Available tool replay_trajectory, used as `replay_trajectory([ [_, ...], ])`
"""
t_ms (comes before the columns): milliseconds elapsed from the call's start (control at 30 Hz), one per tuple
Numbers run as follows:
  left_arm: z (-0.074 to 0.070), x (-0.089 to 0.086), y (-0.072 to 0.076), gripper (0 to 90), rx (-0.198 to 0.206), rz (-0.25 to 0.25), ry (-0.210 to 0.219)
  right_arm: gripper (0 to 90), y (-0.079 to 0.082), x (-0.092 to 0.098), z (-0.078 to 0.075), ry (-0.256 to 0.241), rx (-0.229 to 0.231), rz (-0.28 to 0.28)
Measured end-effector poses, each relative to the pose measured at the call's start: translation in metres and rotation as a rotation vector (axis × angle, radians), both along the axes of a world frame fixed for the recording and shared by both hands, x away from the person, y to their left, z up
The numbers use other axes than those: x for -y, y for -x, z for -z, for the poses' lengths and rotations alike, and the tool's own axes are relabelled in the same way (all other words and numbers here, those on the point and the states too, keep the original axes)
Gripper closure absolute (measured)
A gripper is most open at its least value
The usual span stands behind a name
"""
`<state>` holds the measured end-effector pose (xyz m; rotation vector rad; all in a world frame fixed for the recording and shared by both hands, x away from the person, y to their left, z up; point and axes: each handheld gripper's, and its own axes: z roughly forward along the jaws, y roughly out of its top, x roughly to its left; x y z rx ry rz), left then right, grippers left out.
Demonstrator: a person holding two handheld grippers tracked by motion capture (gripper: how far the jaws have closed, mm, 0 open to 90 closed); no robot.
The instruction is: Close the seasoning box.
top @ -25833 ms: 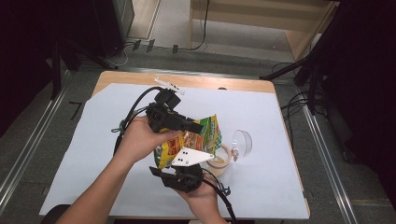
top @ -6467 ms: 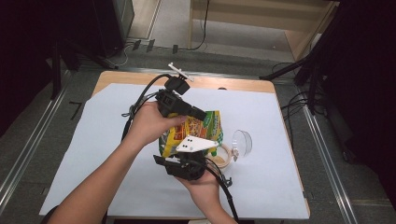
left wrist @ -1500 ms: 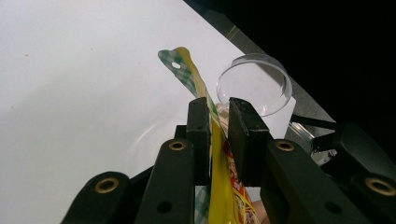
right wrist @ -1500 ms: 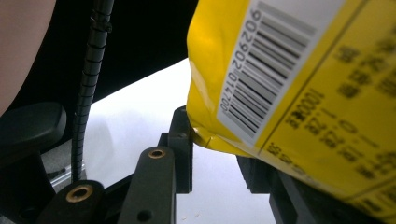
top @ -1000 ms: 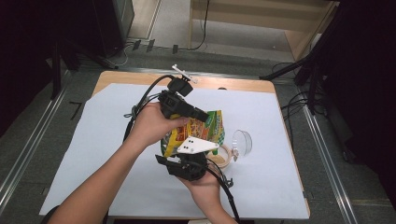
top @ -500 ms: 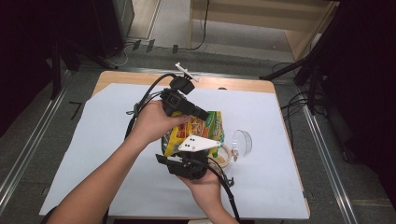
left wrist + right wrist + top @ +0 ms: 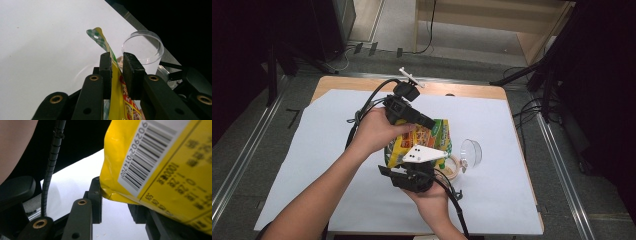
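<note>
high view: left claw (image 7: 424, 120) and right claw (image 7: 432, 162) both hang onto the yellow snack bag (image 7: 424, 140), mid-frame, above the white surface (image 7: 312, 150). A clear cup (image 7: 470, 152) and a tape roll (image 7: 452, 167) sit just to its right.
what changed: over the last second the left claw crept a bit toward the top of the frame, the bag going with it. My guess is they're tugging the top open.
left gripper view: jaws pinched on the bag's top edge (image 7: 110, 65), cup (image 7: 143, 47) behind.
right gripper view: bag's barcode corner (image 7: 140, 162) sits between the jaws; looks gripped.
</note>
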<state>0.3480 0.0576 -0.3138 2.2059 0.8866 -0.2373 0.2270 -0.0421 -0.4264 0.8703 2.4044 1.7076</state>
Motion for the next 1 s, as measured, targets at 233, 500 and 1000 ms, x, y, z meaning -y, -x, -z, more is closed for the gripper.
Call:
replay_trajectory([
  [233,0.0003,-0.0012,0.0009,78.1,0.005,0.001,0.002,68.8,0.0002,-0.0005,0.0012,0.007,0.008,-0.001],
  [500,0.0000,-0.0007,0.0008,78.1,0.008,0.003,0.003,68.8,-0.0001,0.0000,0.0015,0.012,0.018,0.003],
  [1000,-0.0007,0.0016,0.0007,78.1,0.004,0.007,-0.004,68.8,0.0000,0.0006,0.0017,0.003,0.014,0.007],
])
